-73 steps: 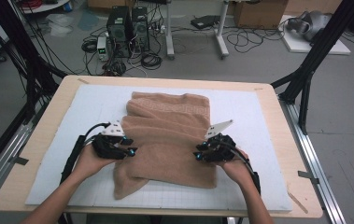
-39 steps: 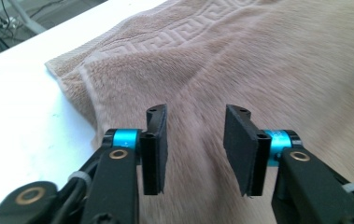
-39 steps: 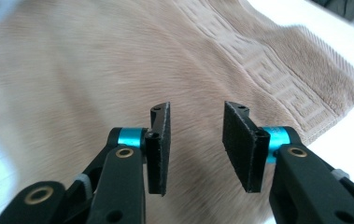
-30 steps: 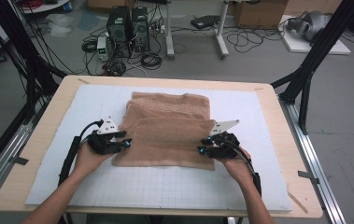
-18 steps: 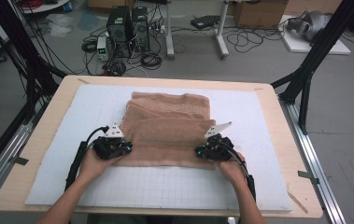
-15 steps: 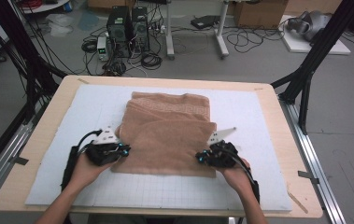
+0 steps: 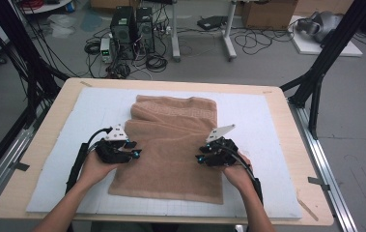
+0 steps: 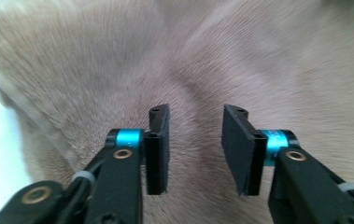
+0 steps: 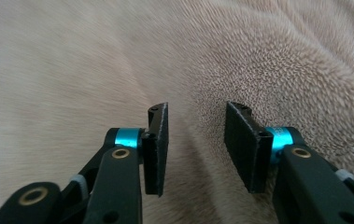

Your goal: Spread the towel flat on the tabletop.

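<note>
A tan towel point(image 7: 173, 145) lies in the middle of the white mat point(image 7: 55, 159) on the table point(image 7: 21, 191), its far part bunched into a loose fold and its near edge close to the person's side. The left gripper point(image 7: 131, 153) sits at the towel's left edge and the right gripper point(image 7: 201, 157) at its right, both low over the pile; their jaws have just been opening and stand apart with nothing pinched between the pads point(image 8: 158, 140), only cloth beneath them. The risk I see is that a new pinch takes only the top layer, or nothing at all, because the jaws close above the nap rather than around an edge; the fold would then drag unevenly and skew. If one hand pulls ahead of the other, the towel could twist or slide on the mat. No container stands on the table.
</note>
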Demonstrator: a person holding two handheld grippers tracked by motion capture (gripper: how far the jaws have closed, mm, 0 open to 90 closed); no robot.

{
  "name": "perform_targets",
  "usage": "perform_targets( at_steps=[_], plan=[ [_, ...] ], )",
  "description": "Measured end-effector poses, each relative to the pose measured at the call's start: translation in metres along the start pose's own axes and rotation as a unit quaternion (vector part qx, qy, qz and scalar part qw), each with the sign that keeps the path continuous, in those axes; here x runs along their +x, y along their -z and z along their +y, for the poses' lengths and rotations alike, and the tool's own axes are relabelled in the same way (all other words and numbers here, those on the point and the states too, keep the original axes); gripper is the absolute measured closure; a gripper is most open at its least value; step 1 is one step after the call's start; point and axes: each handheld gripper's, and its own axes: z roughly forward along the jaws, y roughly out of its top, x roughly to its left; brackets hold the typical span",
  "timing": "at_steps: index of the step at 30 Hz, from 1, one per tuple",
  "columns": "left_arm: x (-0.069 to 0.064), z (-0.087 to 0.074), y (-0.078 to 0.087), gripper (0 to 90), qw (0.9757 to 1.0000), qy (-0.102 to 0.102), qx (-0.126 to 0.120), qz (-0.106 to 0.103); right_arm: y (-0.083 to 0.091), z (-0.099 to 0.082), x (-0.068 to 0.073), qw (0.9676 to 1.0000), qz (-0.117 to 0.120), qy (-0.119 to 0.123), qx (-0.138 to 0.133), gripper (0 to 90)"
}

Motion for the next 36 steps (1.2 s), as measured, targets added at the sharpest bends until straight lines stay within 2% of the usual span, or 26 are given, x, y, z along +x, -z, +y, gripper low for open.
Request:
perform_targets(
  at_steps=[1,2,3,6,7,9,10,11,12,13,14,15,16,17,19,22,24,26,28,30,32,33,34,36],
  plan=[
    [0.000,-0.003,-0.007,68.5,0.9999,0.000,0.014,-0.004,-0.005,-0.002,0.000,1.0000,-0.003,0.003,0.005,70.7],
    [0.000,-0.006,-0.007,69.7,1.0000,-0.002,-0.005,-0.002,-0.007,-0.004,0.001,0.9998,-0.015,0.011,0.005,75.0],
    [0.001,-0.009,-0.007,74.3,0.9999,-0.001,-0.013,0.000,-0.008,-0.005,0.002,0.9996,-0.022,0.017,-0.002,77.5],
    [0.001,-0.010,-0.006,85.5,0.9998,-0.003,-0.018,-0.004,-0.008,-0.006,-0.002,0.9998,-0.012,0.016,-0.009,83.9],
    [0.000,-0.010,-0.005,86.6,0.9998,-0.004,-0.018,-0.002,-0.007,-0.006,-0.002,0.9998,-0.009,0.015,-0.010,84.7],
    [-0.001,-0.010,0.002,87.0,0.9997,-0.004,-0.020,-0.012,-0.005,-0.006,-0.002,0.9999,-0.003,0.011,-0.013,85.5],
    [-0.004,-0.010,0.010,87.1,0.9993,-0.004,-0.030,-0.021,-0.002,-0.006,-0.001,0.9999,0.004,0.007,-0.015,86.0],
    [-0.007,-0.010,0.022,87.1,0.9984,-0.011,-0.045,-0.032,0.005,-0.007,0.002,0.9995,0.023,0.003,-0.020,85.9],
    [-0.012,-0.010,0.036,87.0,0.9967,-0.013,-0.065,-0.046,0.014,-0.006,0.008,0.9979,0.056,0.003,-0.032,84.9],
    [-0.015,-0.009,0.049,86.3,0.9952,-0.018,-0.080,-0.054,0.027,-0.005,0.017,0.9956,0.077,0.014,-0.051,81.7],
    [-0.017,-0.009,0.059,82.8,0.9933,-0.015,-0.101,-0.055,0.039,-0.004,0.027,0.9934,0.082,0.029,-0.074,78.4],
    [-0.017,-0.008,0.065,74.5,0.9917,-0.011,-0.118,-0.050,0.049,-0.002,0.032,0.9914,0.086,0.037,-0.092,75.7],
    [-0.016,-0.006,0.067,67.4,0.9917,-0.008,-0.120,-0.046,0.055,0.001,0.033,0.9913,0.080,0.040,-0.096,72.7],
    [-0.014,-0.004,0.064,65.1,0.9930,-0.008,-0.111,-0.039,0.056,0.004,0.031,0.9929,0.063,0.044,-0.091,71.0],
    [-0.012,-0.003,0.053,63.8,0.9952,-0.006,-0.093,-0.029,0.049,0.008,0.022,0.9961,0.038,0.038,-0.070,66.1],
    [-0.007,-0.003,0.031,63.7,0.9979,-0.008,-0.061,-0.019,0.030,0.006,0.006,0.9983,0.039,0.014,-0.042,62.4],
    [-0.006,-0.004,0.014,62.3,0.9995,-0.010,-0.027,-0.011,0.014,0.003,0.001,0.9991,0.041,0.003,-0.012,60.1],
    [-0.005,-0.009,0.000,61.7,0.9996,-0.010,0.014,-0.023,0.002,-0.001,0.002,0.9990,0.037,0.007,0.022,59.9],
    [-0.005,-0.015,-0.001,62.7,0.9997,-0.002,-0.011,-0.021,-0.003,-0.007,0.007,0.9996,0.025,0.013,0.007,61.5],
    [-0.006,-0.016,0.001,64.6,0.9997,-0.003,-0.013,-0.019,-0.003,-0.009,0.008,0.9998,0.018,0.011,0.001,63.7],
    [-0.008,-0.015,0.001,72.4,0.9997,-0.013,-0.009,-0.019,-0.003,-0.009,0.009,0.9997,0.002,0.024,0.004,72.4],
    [-0.009,-0.014,0.002,79.2,0.9996,-0.018,-0.008,-0.022,-0.003,-0.008,0.010,0.9994,-0.004,0.033,0.009,80.1],
    [-0.009,-0.012,0.003,83.6,0.9995,-0.024,-0.005,-0.020,-0.002,-0.006,0.009,0.9992,0.005,0.038,0.011,85.2],
    [-0.007,-0.010,0.007,85.4,0.9995,-0.020,-0.023,-0.009,0.005,-0.001,0.007,0.9994,-0.005,0.033,0.006,86.2]
  ],
)
